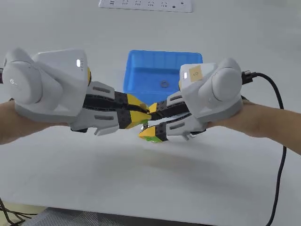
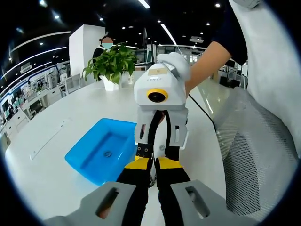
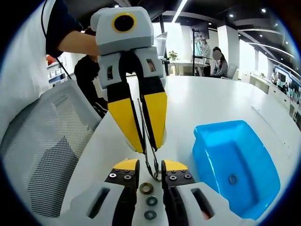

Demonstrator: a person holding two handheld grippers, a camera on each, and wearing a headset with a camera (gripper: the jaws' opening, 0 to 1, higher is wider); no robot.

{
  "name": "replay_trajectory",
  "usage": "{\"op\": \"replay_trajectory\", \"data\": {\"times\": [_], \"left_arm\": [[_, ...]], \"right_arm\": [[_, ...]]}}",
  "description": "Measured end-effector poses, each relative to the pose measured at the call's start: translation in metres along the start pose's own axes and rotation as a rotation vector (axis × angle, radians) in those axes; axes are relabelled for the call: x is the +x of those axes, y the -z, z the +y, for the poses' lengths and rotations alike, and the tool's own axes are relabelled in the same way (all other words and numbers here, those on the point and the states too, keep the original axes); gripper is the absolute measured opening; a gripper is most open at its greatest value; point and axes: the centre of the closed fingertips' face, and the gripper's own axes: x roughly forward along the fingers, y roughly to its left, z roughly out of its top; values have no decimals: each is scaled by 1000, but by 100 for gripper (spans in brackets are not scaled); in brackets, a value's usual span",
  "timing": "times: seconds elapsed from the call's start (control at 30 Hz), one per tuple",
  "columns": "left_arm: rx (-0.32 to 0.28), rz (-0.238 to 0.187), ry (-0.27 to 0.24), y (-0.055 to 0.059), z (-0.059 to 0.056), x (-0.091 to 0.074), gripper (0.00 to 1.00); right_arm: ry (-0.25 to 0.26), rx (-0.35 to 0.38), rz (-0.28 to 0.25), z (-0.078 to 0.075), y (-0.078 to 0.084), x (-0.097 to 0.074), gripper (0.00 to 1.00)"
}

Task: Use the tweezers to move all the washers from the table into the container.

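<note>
Over the white table my two grippers meet tip to tip. My left gripper [image 1: 143, 111] [image 2: 153, 165] [image 3: 149, 145] is shut on thin metal tweezers [image 3: 146, 134], which point down toward the table. The tweezer tips reach in between the jaws of my right gripper [image 1: 150, 121] [image 3: 150, 167] [image 2: 158, 151], which stand apart around them. Three washers [image 3: 146, 188] lie in a short row on the table between the right gripper's jaws, just below the tweezer tips. The blue container [image 1: 162, 70] [image 2: 101, 150] [image 3: 235, 169] sits behind the grippers, with one washer [image 1: 163, 84] [image 3: 232, 179] inside.
A white power strip [image 1: 146, 4] lies at the table's far edge. A black cable [image 1: 281, 155] hangs from the right gripper down across the table's right side. A mesh chair [image 3: 42, 155] stands off the table's near edge.
</note>
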Motion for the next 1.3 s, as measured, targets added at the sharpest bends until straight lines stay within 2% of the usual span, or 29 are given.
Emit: {"op": "replay_trajectory", "data": {"times": [0.37, 0.57, 0.63, 0.7, 0.73, 0.9, 1.1, 1.2, 1.3], "left_arm": [[-8, 6, 5, 2, -1, -1, 8], [-26, 6, -3, 3, -1, -1, 9], [-31, 17, -6, 6, -1, 0, 9], [-18, 67, -3, 15, -2, -1, 11], [-25, 73, 7, 18, -4, 0, 13], [-58, 39, 3, 13, -4, -3, 15], [-82, 45, -2, 12, -2, -7, 21], [-54, 63, -35, 16, 2, -12, 22], [-83, 73, -46, 22, 3, -18, 25]], "right_arm": [[6, -77, 7, 4, -6, 1, 11], [9, -101, 7, -1, -5, 0, 10], [9, -102, 2, -1, -4, 1, 10], [6, -99, -4, -1, -3, 0, 10], [8, -101, -6, -1, -3, 0, 9], [10, -95, -14, -1, -3, -1, 9], [9, -96, -17, -1, -2, -1, 9], [12, -93, -20, 0, -3, -1, 9], [18, -86, -26, -2, -4, -1, 9]]}}
